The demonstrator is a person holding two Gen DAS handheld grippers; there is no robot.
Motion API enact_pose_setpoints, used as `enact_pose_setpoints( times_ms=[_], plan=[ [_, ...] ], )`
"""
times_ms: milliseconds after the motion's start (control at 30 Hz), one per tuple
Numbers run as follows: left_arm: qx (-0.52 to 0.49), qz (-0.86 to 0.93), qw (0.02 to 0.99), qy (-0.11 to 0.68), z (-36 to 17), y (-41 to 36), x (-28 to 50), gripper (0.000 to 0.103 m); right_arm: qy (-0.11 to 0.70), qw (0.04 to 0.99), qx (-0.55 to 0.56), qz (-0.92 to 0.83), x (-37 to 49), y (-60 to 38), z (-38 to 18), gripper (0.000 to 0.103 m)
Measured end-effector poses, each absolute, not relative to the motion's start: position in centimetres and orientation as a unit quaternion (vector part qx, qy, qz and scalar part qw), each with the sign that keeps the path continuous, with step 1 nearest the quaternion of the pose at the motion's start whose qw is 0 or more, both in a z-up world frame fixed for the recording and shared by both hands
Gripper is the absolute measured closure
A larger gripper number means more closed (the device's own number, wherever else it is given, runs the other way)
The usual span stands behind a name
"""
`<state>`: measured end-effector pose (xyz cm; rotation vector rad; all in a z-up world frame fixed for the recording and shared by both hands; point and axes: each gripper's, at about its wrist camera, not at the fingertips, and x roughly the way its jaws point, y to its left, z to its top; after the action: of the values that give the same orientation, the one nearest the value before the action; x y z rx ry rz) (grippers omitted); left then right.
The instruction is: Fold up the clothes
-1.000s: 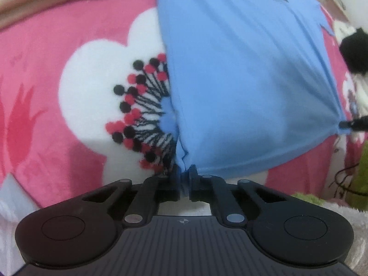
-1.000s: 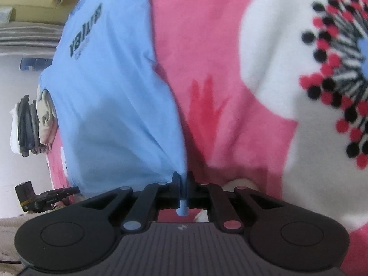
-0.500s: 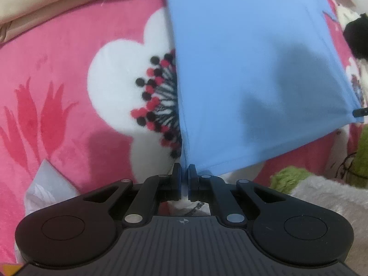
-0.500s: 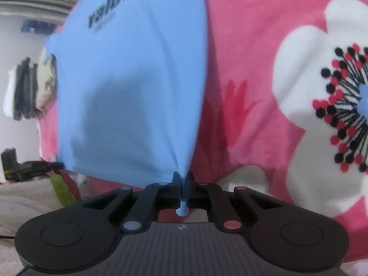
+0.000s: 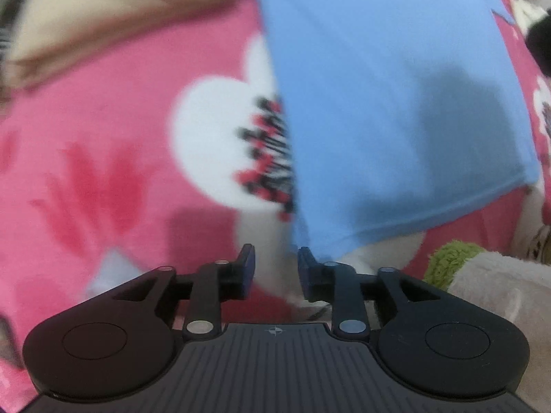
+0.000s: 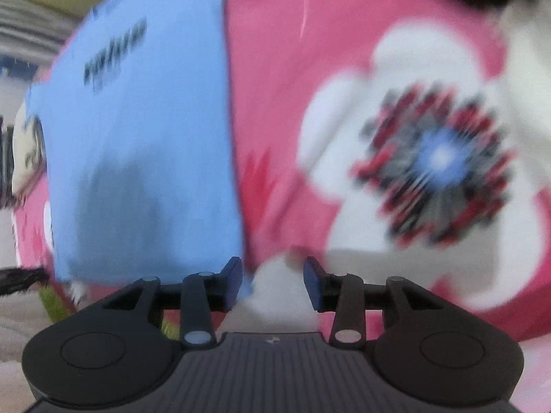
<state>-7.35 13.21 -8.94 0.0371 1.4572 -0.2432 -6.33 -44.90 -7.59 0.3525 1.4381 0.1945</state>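
Note:
A light blue T-shirt (image 5: 389,110) with dark lettering lies flat on a pink flowered blanket (image 5: 103,130). In the left wrist view its near corner lies just ahead of my right fingertip. My left gripper (image 5: 275,265) is open and holds nothing. In the right wrist view the shirt (image 6: 144,144) lies at the left, its near corner by my left fingertip. My right gripper (image 6: 272,275) is open and holds nothing. Both views are blurred by motion.
A beige cloth (image 5: 113,10) lies at the blanket's far left. A green fuzzy thing (image 5: 451,258) and a grey plush cover (image 5: 506,285) lie at the near right. A white flower print (image 6: 430,158) marks the blanket right of the shirt.
Both grippers were shut on the shirt's near corners and held them taut. Both have opened and let go, and the shirt's hem has dropped onto the blanket.

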Motion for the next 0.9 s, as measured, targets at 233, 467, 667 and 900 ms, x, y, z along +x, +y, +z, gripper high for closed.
enact_pose_setpoints(
  times_ms=[233,467,667,900],
  plan=[
    [0.033,-0.138,0.789,0.597,-7.0,10.8,-4.6,0.076,0.518,0.824,0.019,0.23,1.0,-35.6,-7.6,0.08],
    [0.072,-0.195,0.767,0.607,-14.0,7.1,-4.0,0.075,0.491,0.834,-0.043,0.248,3.9,-36.0,-13.8,0.09],
    [0.02,-0.173,0.768,0.616,-10.6,10.3,-2.3,0.075,0.518,0.843,0.039,0.144,4.4,-45.4,-12.1,0.086],
    [0.038,-0.21,0.8,0.561,-10.1,7.1,5.0,0.072,0.454,0.873,0.1,0.147,12.1,-44.0,-11.1,0.086]
  ],
)
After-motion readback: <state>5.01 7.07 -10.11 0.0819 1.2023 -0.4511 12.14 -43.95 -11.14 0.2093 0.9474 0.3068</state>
